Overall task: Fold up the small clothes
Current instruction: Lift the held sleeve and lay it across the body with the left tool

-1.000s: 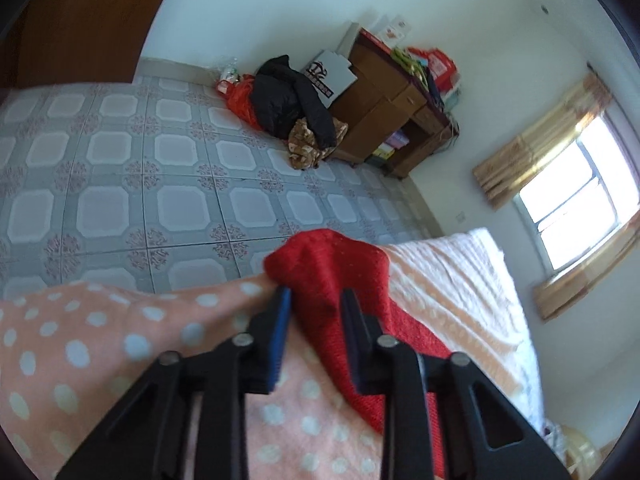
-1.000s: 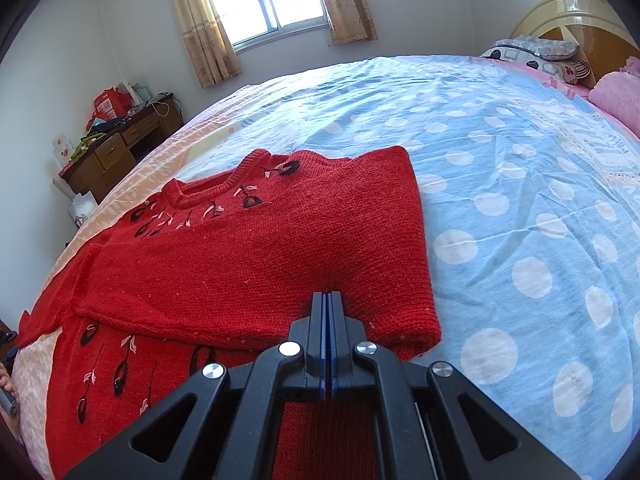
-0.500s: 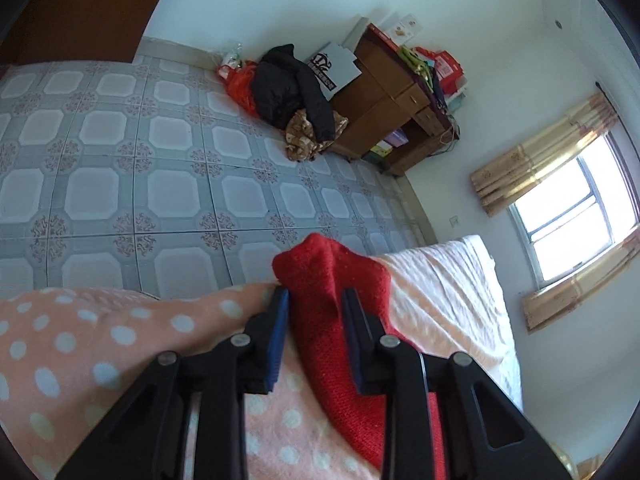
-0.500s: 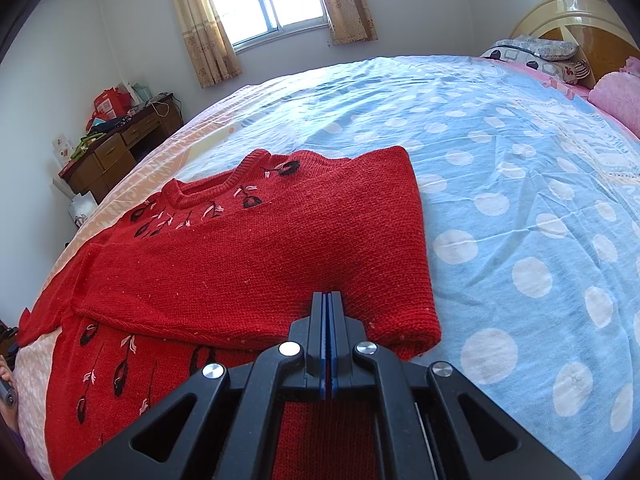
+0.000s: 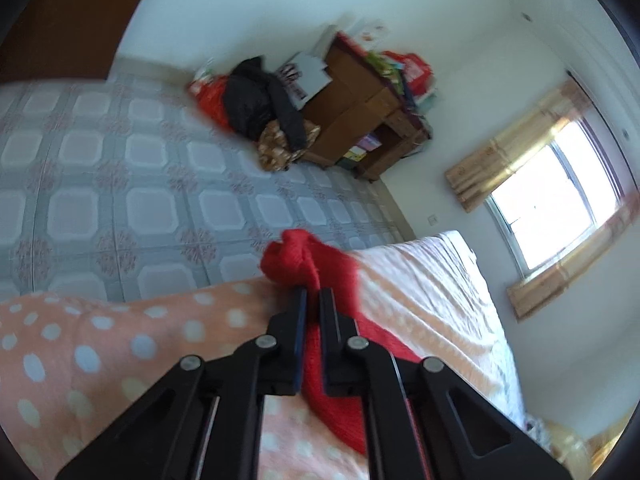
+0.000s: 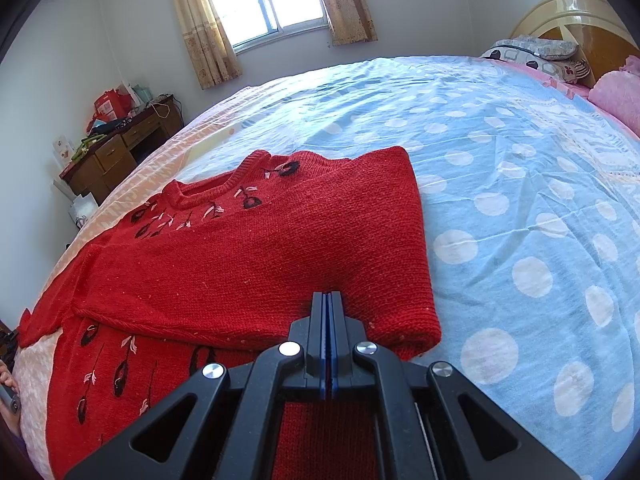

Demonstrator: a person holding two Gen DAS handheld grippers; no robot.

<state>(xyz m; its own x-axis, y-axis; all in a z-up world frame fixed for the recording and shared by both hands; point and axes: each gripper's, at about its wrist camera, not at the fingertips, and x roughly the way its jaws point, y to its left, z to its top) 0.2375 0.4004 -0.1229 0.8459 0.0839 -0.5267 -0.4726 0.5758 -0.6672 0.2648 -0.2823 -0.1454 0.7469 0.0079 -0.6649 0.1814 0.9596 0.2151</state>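
Observation:
A red knitted sweater with black and pink embroidery lies flat on the bed, one side folded over its body. My right gripper is shut, its tips resting on the folded part near the hem, with nothing seen between them. In the left wrist view, the sweater's sleeve hangs near the bed's edge. My left gripper has its jaws closing on the sleeve's end, and the red knit is bunched and pinched between the pads.
The bed carries a blue polka-dot sheet, peach-coloured at the edge. Pillows lie by the headboard. Beyond the edge are a tiled floor, a heap of dark clothes and a wooden desk. A hand shows at the left edge.
The left jaws, spread around the sleeve end before, have closed on it and bunched the knit. The right gripper and the sweater's body have not moved.

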